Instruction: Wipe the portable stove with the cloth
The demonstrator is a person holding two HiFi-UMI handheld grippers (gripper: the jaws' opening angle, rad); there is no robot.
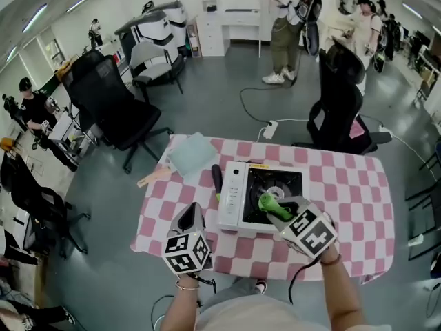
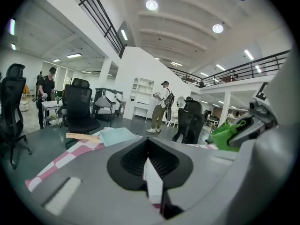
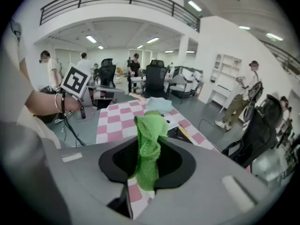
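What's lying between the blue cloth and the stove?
A black-handled item with a green end, between blue cloth and stove, seen in head view.

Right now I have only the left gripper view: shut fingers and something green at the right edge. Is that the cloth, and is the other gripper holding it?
Observer: Yes. In the right gripper view, the right gripper has its fingers pinched on the green cloth, which stands up between them.
Operator: Is it over the burner side?
Observer: In the head view the cloth is above the front part of the black top of the stove. I can't tell whether it touches.
Operator: Anything beside the stove?
Observer: A dark-handled tool lies along its left side, on the checked tablecloth.
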